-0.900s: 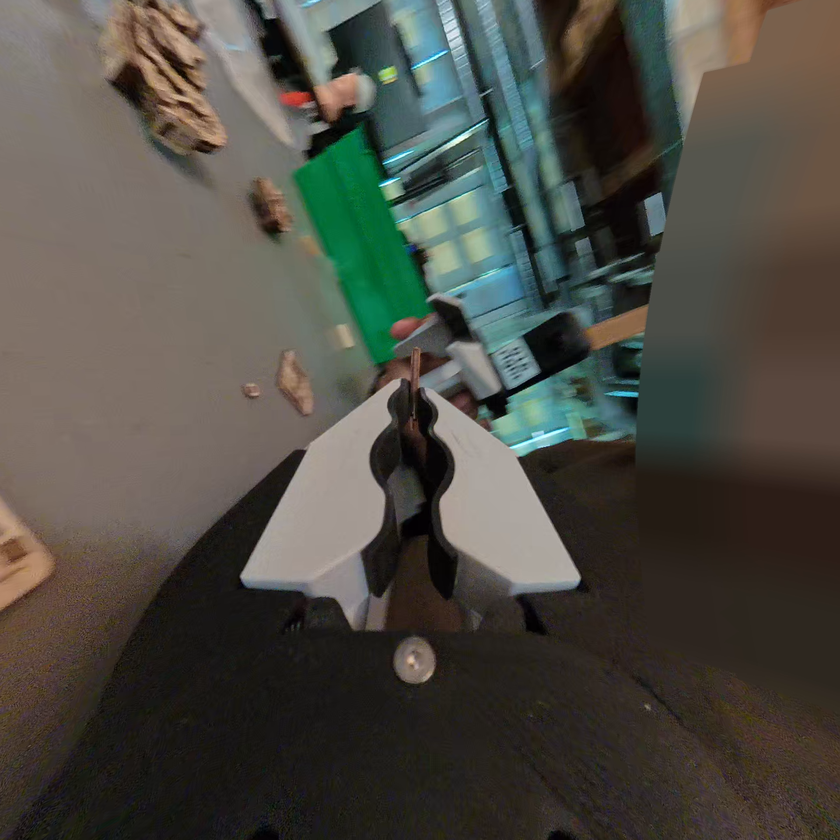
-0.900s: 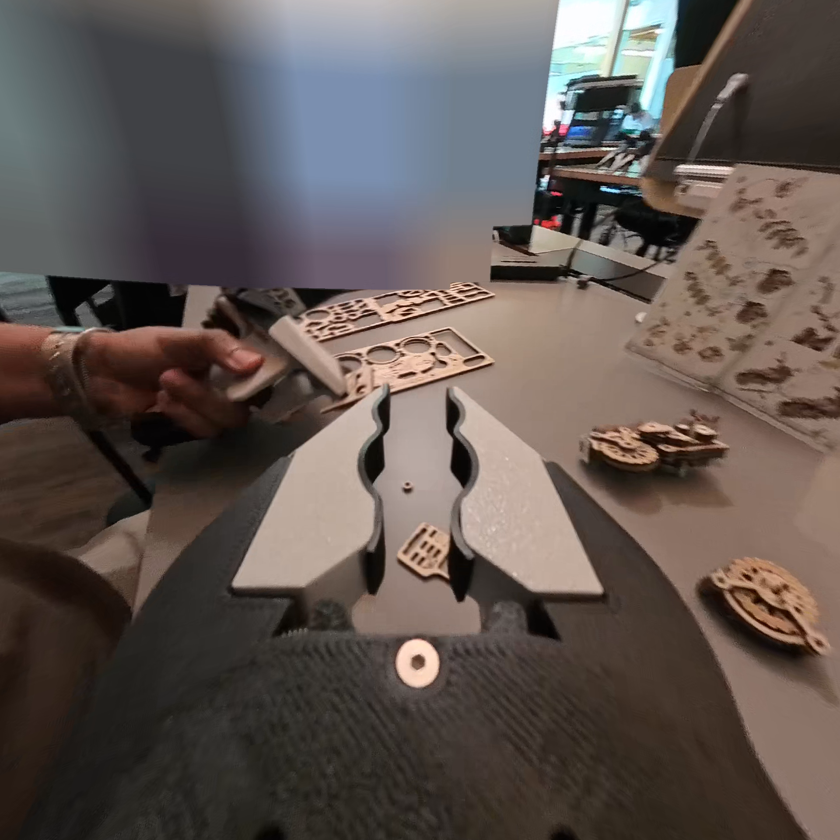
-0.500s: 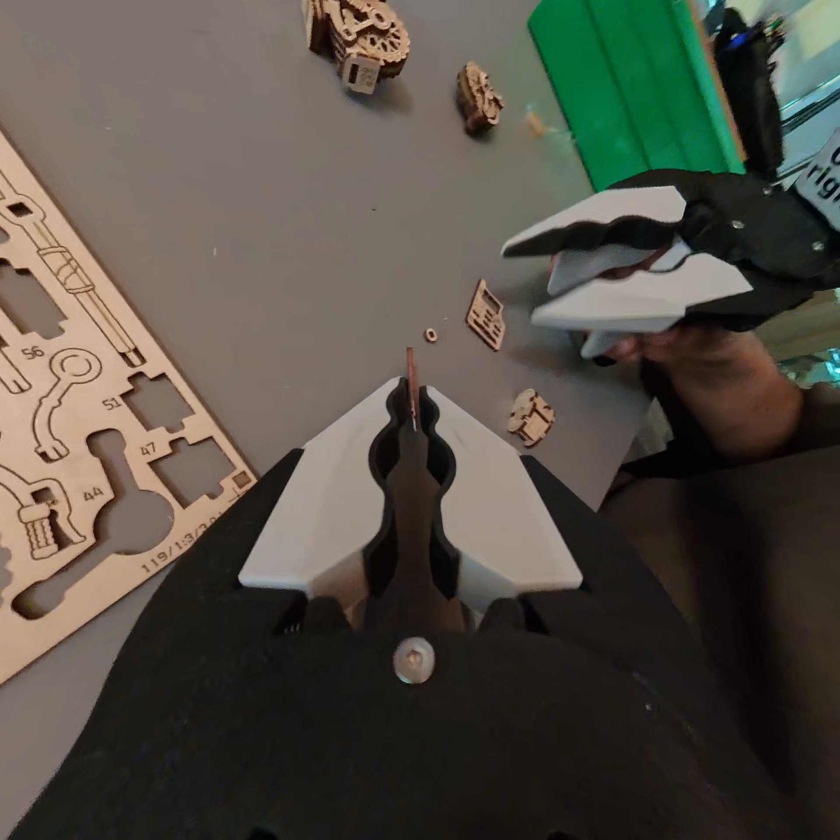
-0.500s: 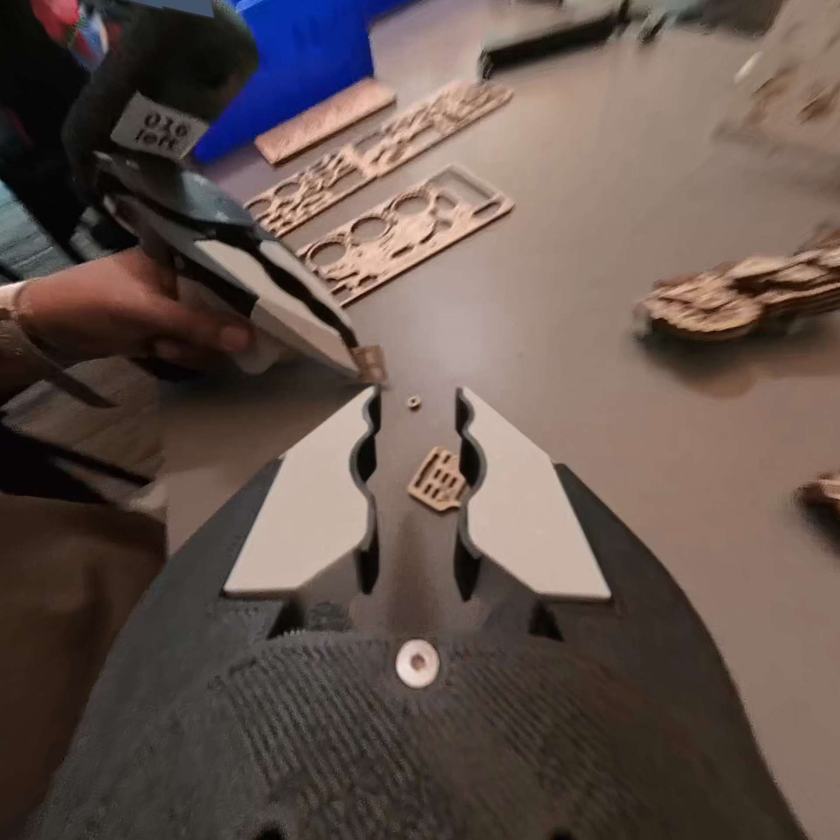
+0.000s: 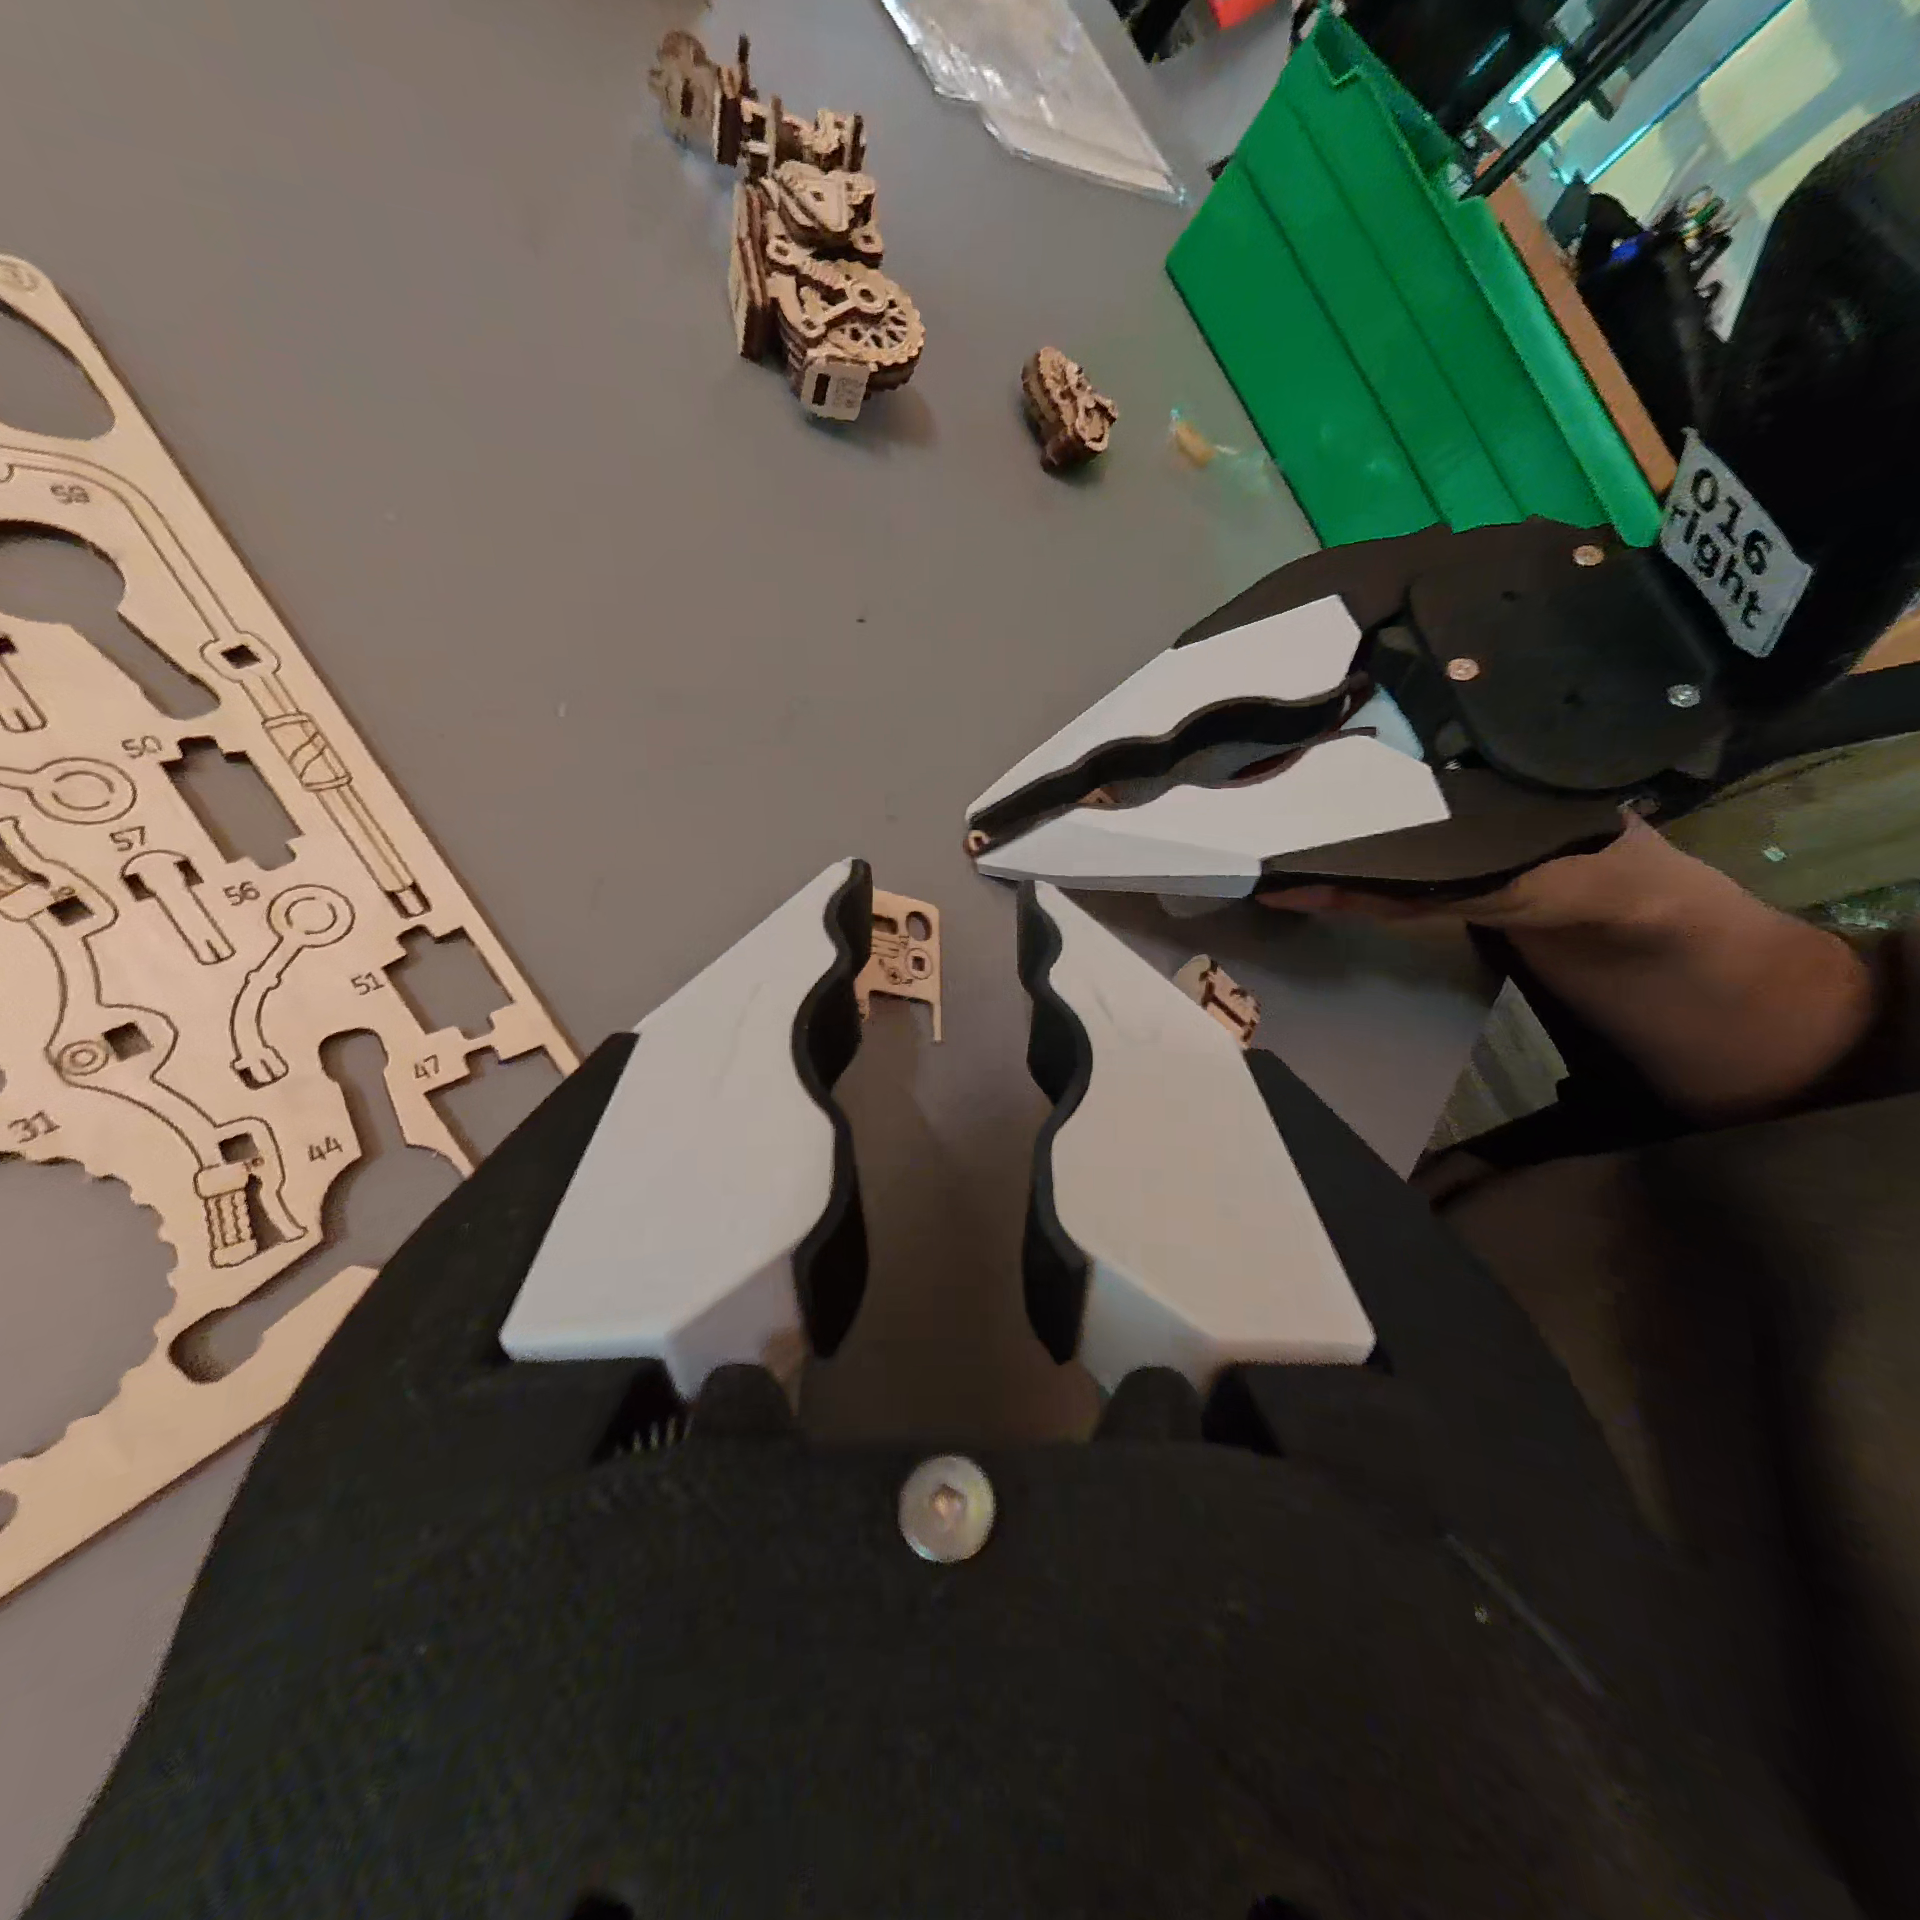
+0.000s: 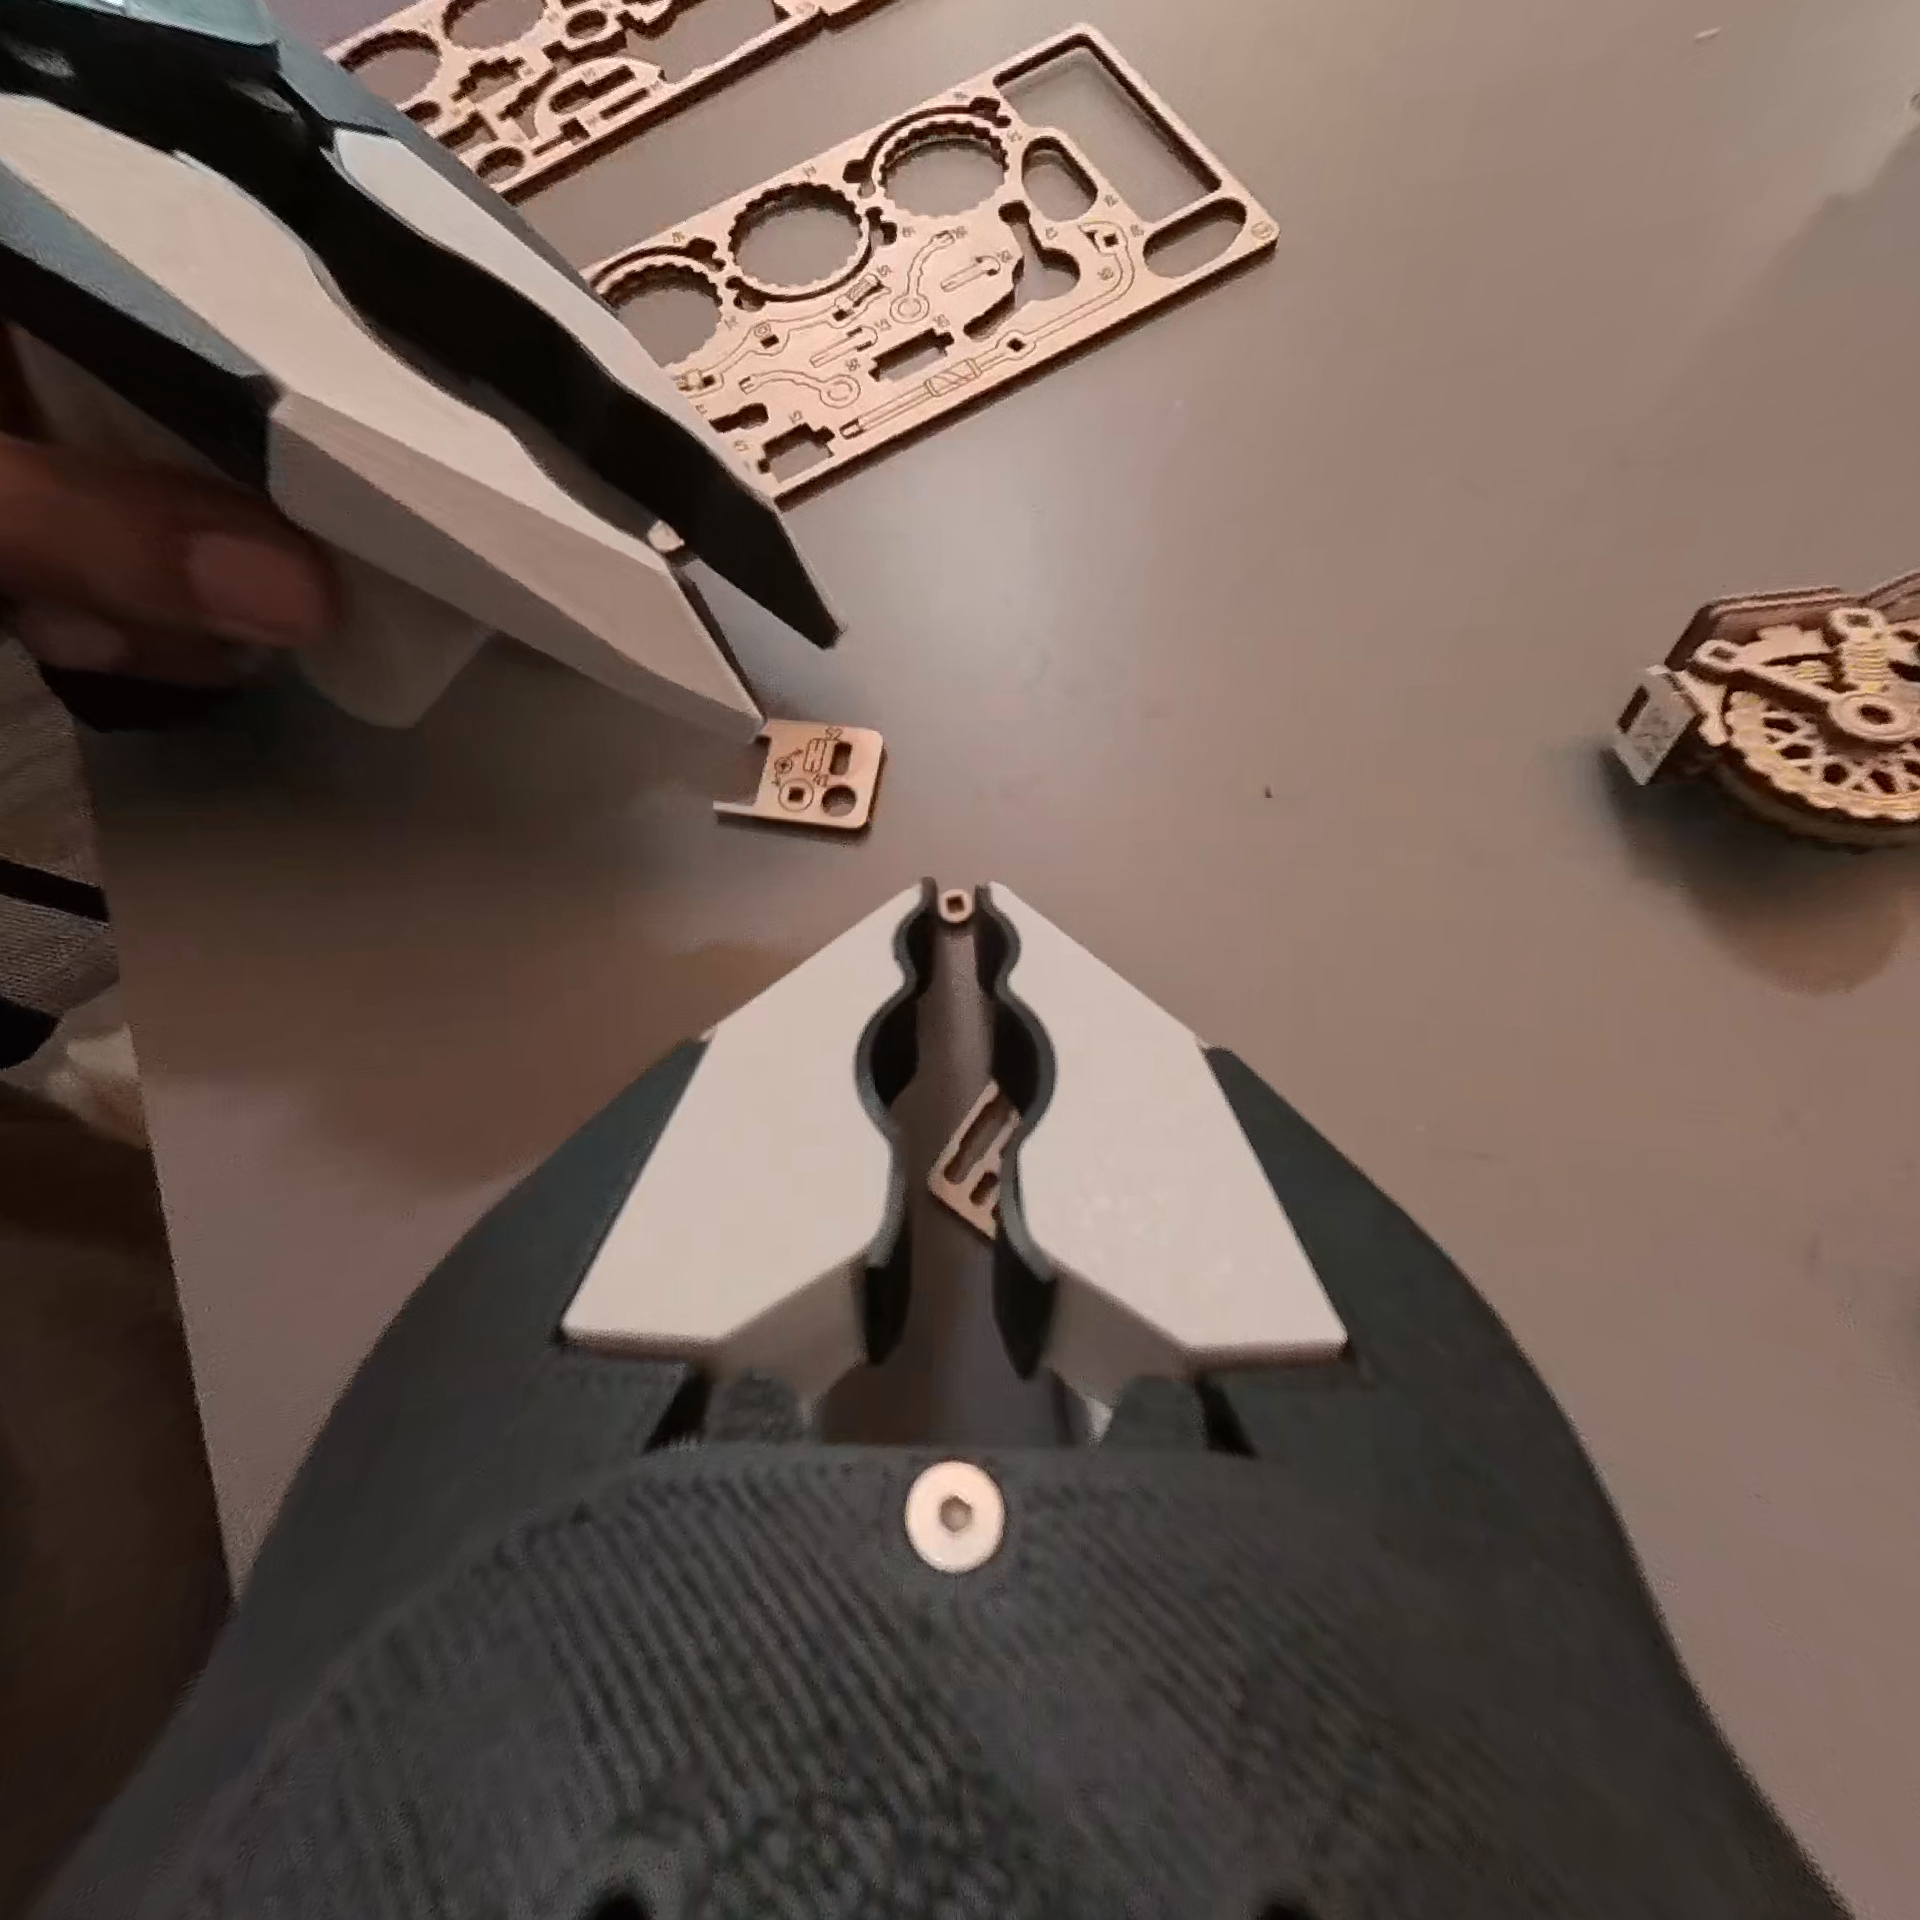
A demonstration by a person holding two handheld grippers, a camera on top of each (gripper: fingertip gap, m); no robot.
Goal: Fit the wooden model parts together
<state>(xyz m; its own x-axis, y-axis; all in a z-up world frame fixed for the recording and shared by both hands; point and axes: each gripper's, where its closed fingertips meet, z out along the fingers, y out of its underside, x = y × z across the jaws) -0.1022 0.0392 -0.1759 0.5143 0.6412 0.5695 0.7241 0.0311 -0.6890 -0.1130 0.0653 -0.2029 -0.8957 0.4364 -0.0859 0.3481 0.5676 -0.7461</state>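
My left gripper (image 5: 935, 883) is open and empty, low over the grey table (image 5: 499, 540). A flat square wooden plate (image 5: 906, 961) lies on the table between its fingertips. In the right wrist view the plate (image 6: 821, 779) lies just below the left gripper's tips (image 6: 795, 675). My right gripper (image 6: 956, 896) is shut on a small wooden ring (image 6: 954, 902) at its tips. It also shows in the left wrist view (image 5: 977, 842), right of my left gripper. A slotted wooden piece (image 6: 977, 1174) lies on the table under the right fingers.
Cut-out wooden part sheets (image 5: 156, 935) (image 6: 935, 281) lie to the left. A built wooden gear model (image 5: 821, 291) (image 6: 1787, 717) and a smaller assembly (image 5: 1070, 410) stand farther off. A green bin (image 5: 1403, 343) is beyond them. Another small piece (image 5: 1216, 997) lies near the table edge. My hands' fingertips stand some 5 centimeters from each other. The slotted wooden piece (image 6: 977, 1174) sits 5 centimeters or so from the ends of my right fingers.
My left gripper came down, opened and let go of the thin plate, which now lies flat on the table. My right gripper closed on the small ring.
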